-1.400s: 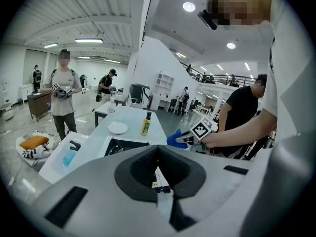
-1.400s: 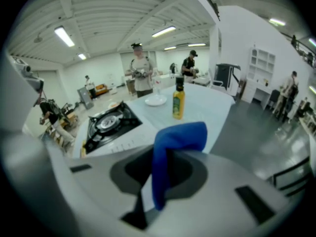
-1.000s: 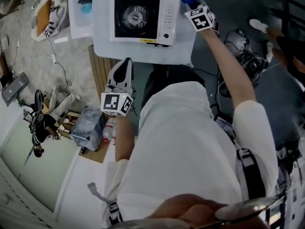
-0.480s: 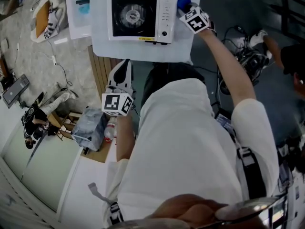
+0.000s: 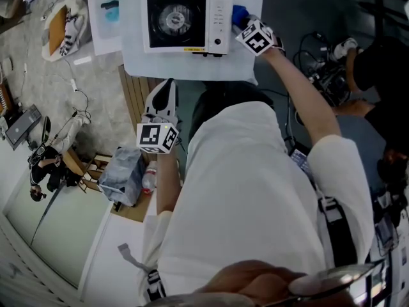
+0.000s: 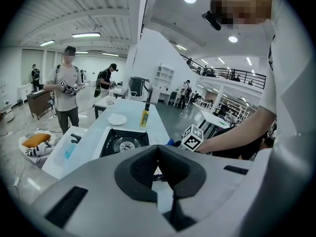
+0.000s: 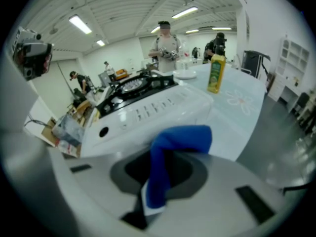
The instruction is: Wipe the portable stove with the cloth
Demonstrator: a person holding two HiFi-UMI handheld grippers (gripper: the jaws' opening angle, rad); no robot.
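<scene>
A white portable stove (image 5: pixel 185 21) with a black burner top sits on the pale table (image 5: pixel 144 62). My right gripper (image 5: pixel 239 19) is shut on a blue cloth (image 5: pixel 238 13) and holds it against the stove's right end, beside the knob panel. In the right gripper view the blue cloth (image 7: pixel 170 157) hangs folded between the jaws, just in front of the stove (image 7: pixel 148 107). My left gripper (image 5: pixel 167 88) hangs below the table's near edge, shut with nothing in it. The left gripper view looks over the stove (image 6: pixel 123 142) from a distance.
A yellow bottle (image 7: pixel 215 73) and a white plate (image 7: pixel 185 73) stand farther along the table. A white tray (image 5: pixel 104 15) with a blue item lies left of the stove. Bags, cables and boxes litter the floor at left; other people stand around.
My right gripper has moved left with the blue cloth, from the table's far right corner to the stove's right side. The left gripper has stayed where it was.
</scene>
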